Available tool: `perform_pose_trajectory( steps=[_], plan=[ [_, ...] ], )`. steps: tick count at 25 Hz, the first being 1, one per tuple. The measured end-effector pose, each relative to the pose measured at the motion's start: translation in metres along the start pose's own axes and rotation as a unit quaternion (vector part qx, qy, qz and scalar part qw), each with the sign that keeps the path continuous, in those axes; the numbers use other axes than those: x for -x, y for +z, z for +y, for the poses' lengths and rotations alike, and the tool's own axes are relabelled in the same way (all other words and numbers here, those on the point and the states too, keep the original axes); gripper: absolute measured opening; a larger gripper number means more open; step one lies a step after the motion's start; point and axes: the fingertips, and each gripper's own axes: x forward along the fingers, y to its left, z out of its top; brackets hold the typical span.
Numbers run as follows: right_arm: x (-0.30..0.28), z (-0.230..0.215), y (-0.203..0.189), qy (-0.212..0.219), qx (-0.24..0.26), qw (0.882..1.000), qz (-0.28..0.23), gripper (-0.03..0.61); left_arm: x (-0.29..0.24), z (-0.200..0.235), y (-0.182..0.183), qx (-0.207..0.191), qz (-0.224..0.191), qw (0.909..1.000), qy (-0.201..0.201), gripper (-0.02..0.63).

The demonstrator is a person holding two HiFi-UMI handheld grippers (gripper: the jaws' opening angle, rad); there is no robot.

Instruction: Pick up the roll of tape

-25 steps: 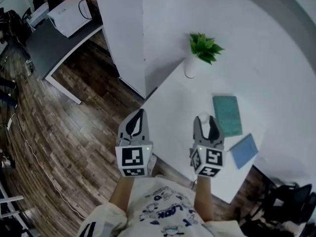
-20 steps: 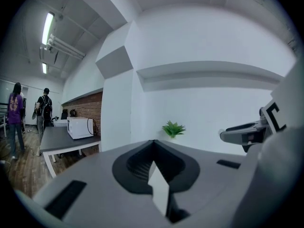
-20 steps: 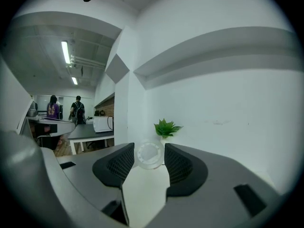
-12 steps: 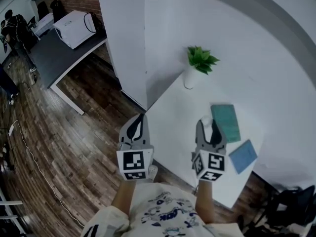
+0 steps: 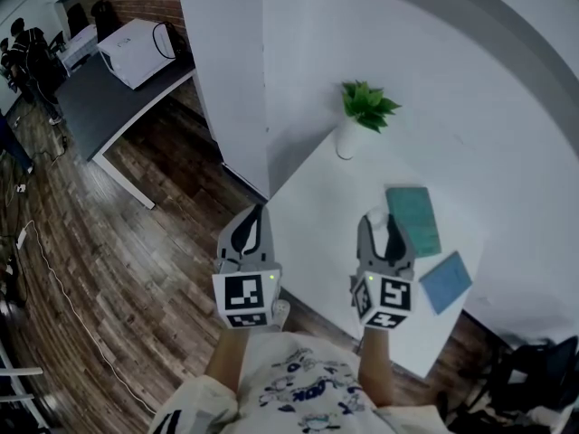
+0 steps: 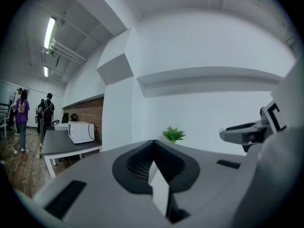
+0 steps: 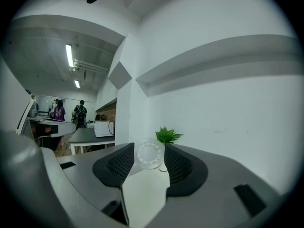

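While tape sits gripped, plant ahead — notebook.

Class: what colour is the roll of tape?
Translucent white roll of tape; right gripper view shows it best.

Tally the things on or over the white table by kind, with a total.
Potted plant: 1
Pads: 2, a teal pad and a blue pad
Roll of tape: 1, in the right gripper
Total: 4
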Motion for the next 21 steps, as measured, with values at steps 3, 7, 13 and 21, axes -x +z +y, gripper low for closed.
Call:
perform_pose_trajectory(
  steps=[3,7,13,21],
  plan=[
    [0.0002,0.0011,-0.0021,0.004,-0.003,1.000,0.005,0.196,-0.0002,0.0001,-0.0002,-0.001,0.000,1.0000,0.001,0.000],
    [0.0000,-0.0007,-0.0006,0.002,-0.002,1.000,0.000,0.196,-0.0002,0.0000,-0.0025,0.000,0.002,1.0000,0.002,0.000],
    [-0.0044,-0.0027,-0.0005,0.003,-0.001,1.000,-0.003,0.196,-0.0033,0.0000,-0.0046,0.001,0.006,1.0000,0.004,0.000],
    [-0.0068,-0.0039,-0.0051,0.008,-0.001,1.000,0.005,0.196,-0.0061,-0.0039,-0.0077,0.003,0.011,0.9999,0.004,0.000]
  ],
)
